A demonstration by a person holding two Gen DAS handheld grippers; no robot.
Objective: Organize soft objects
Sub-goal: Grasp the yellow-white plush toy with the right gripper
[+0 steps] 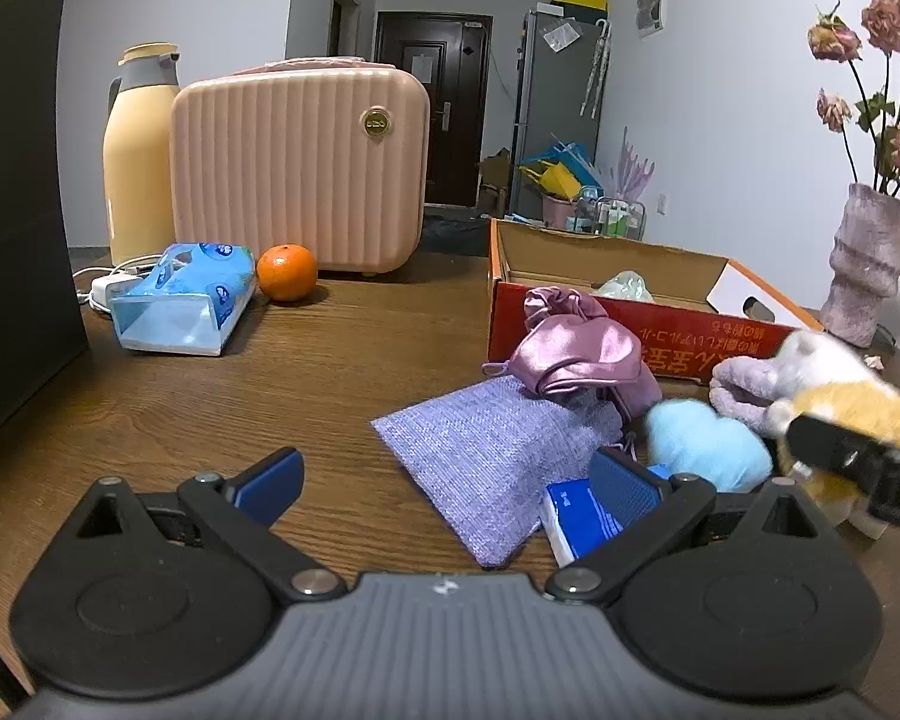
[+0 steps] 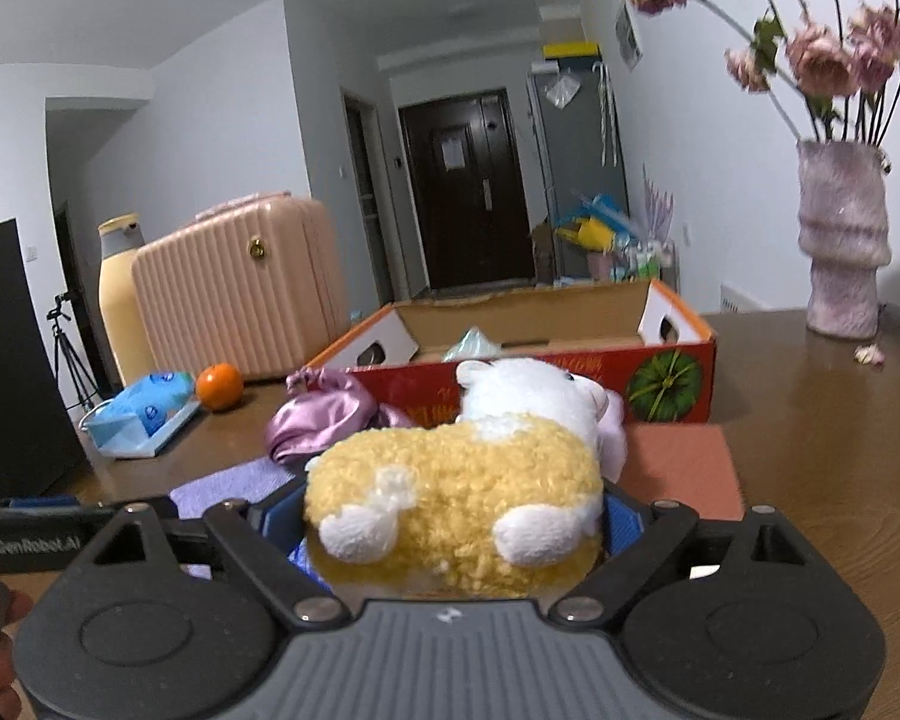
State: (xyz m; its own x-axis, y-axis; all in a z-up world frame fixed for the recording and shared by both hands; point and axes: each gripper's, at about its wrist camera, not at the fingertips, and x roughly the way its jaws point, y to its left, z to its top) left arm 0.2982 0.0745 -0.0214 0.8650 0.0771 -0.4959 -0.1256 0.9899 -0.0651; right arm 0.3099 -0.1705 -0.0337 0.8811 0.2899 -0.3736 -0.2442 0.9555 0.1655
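My right gripper (image 2: pixel 450 516) is shut on a yellow and white plush toy (image 2: pixel 456 480), held just above the table in front of the red cardboard box (image 2: pixel 672 378). The toy also shows at the right of the left wrist view (image 1: pixel 840 396), blurred. My left gripper (image 1: pixel 450 480) is open and empty, low over the table beside a purple knit cloth (image 1: pixel 480 456). A pink satin pouch (image 1: pixel 576 348), a light blue plush (image 1: pixel 708 444), a lilac plush (image 1: pixel 744 384) and a small blue packet (image 1: pixel 576 516) lie near the box (image 1: pixel 570 324). A pale bag (image 1: pixel 627 285) lies inside the box.
A pink ribbed case (image 1: pixel 300 174), a yellow thermos (image 1: pixel 135 162), a blue tissue pack (image 1: pixel 180 300) and an orange (image 1: pixel 287 272) stand at the back left. A dark panel (image 1: pixel 18 210) is at the far left. A vase of dried roses (image 2: pixel 843 240) stands at the right.
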